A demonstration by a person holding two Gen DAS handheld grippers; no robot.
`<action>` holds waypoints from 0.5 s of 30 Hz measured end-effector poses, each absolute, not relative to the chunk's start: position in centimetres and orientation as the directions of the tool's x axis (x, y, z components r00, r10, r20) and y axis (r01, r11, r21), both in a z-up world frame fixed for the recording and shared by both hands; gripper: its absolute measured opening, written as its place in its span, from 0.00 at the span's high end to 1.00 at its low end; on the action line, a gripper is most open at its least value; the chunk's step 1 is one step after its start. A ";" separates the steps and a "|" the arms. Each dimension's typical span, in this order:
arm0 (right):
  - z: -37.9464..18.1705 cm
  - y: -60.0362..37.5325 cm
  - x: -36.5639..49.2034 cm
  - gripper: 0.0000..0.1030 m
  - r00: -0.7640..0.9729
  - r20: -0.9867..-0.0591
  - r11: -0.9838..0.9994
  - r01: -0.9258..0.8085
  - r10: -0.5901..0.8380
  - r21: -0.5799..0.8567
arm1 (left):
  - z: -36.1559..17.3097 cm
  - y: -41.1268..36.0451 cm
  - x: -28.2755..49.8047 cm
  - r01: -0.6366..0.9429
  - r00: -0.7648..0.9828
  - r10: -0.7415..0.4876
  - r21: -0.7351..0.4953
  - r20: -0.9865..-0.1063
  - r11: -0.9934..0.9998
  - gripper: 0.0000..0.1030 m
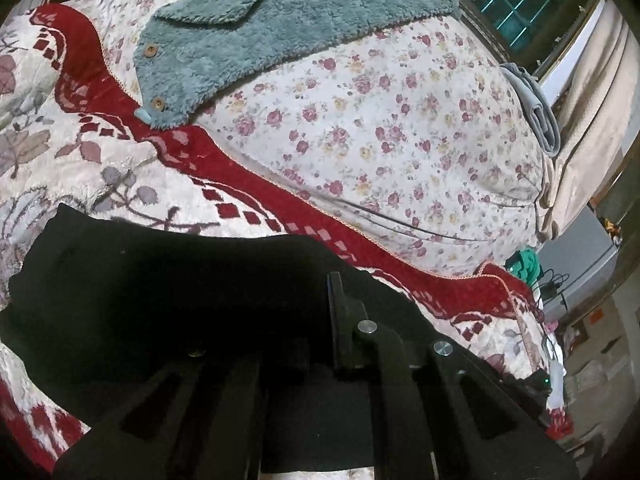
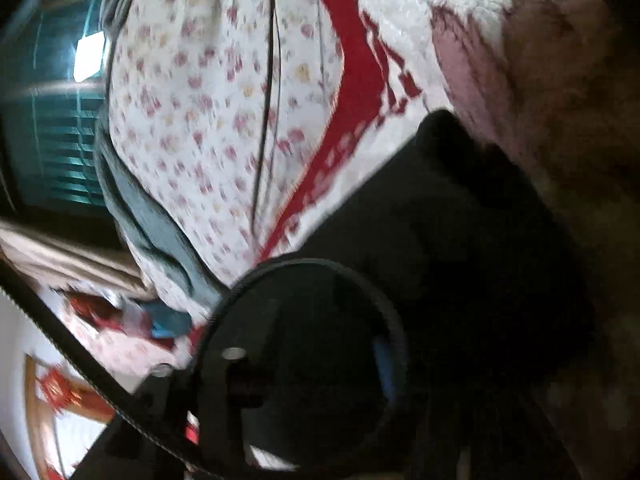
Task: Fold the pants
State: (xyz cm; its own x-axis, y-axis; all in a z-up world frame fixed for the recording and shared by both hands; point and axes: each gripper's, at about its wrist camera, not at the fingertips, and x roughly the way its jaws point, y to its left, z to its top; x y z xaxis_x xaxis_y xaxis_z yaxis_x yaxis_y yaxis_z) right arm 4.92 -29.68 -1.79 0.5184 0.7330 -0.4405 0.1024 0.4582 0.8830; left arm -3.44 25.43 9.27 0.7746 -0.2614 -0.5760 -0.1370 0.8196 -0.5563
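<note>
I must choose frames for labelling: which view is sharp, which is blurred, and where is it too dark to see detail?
Left wrist view: sharp, fisheye-curved; floral quilt and teal fleece garment are clear, but black pants and left gripper merge into shadow. Right wrist view: motion-blurred throughout, window glares, black pants show no detail.

A: Left wrist camera sits low over the bed, looking forward and slightly down along its own left hand-held gripper (image 1: 320, 340), very near the black pants (image 1: 140, 280), with the window (image 1: 500, 4) far behind, upper right.

B: Right wrist view is rolled hard and blurred, just as near, black pants (image 2: 460, 240) filling its lower right.

A: Shared ground?

B: The floral quilt (image 1: 380, 120) (image 2: 192, 100), the red-and-white blanket (image 1: 120, 160) (image 2: 352, 64), that window (image 2: 56, 120).
</note>
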 end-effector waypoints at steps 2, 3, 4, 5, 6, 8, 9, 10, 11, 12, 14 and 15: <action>-2.1 -29.6 5.6 0.94 0.521 -0.382 0.405 0.075 0.763 0.911 | 9.4 25.3 -3.2 -0.143 0.772 -0.257 -0.552 -0.582 0.822 0.94; -2.1 -29.7 5.5 0.95 0.533 -0.367 0.388 0.076 0.763 0.918 | 9.5 25.2 -3.1 -0.146 0.770 -0.255 -0.550 -0.585 0.822 0.94; -1.9 -29.7 5.5 0.95 0.535 -0.357 0.383 0.066 0.766 0.921 | 9.7 25.2 -3.2 -0.147 0.769 -0.255 -0.550 -0.586 0.822 0.94; -1.5 -29.6 5.3 0.95 0.536 -0.346 0.379 0.052 0.770 0.924 | 9.9 25.2 -3.2 -0.142 0.772 -0.257 -0.553 -0.581 0.821 0.94; -1.0 -29.6 5.0 0.95 0.537 -0.336 0.375 0.040 0.774 0.926 | 10.0 25.2 -3.3 -0.140 0.776 -0.255 -0.551 -0.576 0.823 0.94; 0.5 -29.6 4.5 0.95 0.536 -0.310 0.366 0.001 0.785 0.930 | 10.8 25.4 -4.0 -0.132 0.790 -0.248 -0.550 -0.561 0.825 0.94; 1.7 -29.8 4.1 0.95 0.534 -0.296 0.370 -0.034 0.792 0.929 | 11.1 25.6 -4.3 -0.126 0.793 -0.251 -0.553 -0.555 0.824 0.94; 2.6 -29.9 3.8 0.95 0.531 -0.286 0.372 -0.060 0.797 0.926 | 11.5 25.8 -4.8 -0.119 0.797 -0.255 -0.556 -0.548 0.823 0.94; 3.5 -30.0 3.3 0.95 0.529 -0.277 0.373 -0.080 0.802 0.924 | 11.9 26.0 -5.3 -0.113 0.800 -0.257 -0.557 -0.542 0.823 0.94; 4.4 -30.2 2.9 0.95 0.525 -0.268 0.372 -0.101 0.807 0.923 | 12.2 26.1 -5.9 -0.106 0.802 -0.260 -0.556 -0.538 0.824 0.94; 5.9 -30.7 1.8 0.95 0.514 -0.256 0.369 -0.129 0.819 0.921 | 12.6 26.4 -7.4 -0.093 0.804 -0.263 -0.549 -0.534 0.831 0.94; 6.3 -31.0 1.2 0.95 0.511 -0.258 0.373 -0.136 0.820 0.918 | 12.5 26.4 -8.4 -0.085 0.802 -0.263 -0.538 -0.537 0.839 0.94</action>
State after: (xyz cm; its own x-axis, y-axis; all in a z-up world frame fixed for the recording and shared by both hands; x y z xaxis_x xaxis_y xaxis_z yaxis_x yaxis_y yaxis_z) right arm 1.21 -31.02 6.26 0.5106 0.8201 -0.2581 -0.1360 0.3734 0.9176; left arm -8.38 26.44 12.52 0.8019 -0.2628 -0.5365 -0.0848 0.8389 -0.5376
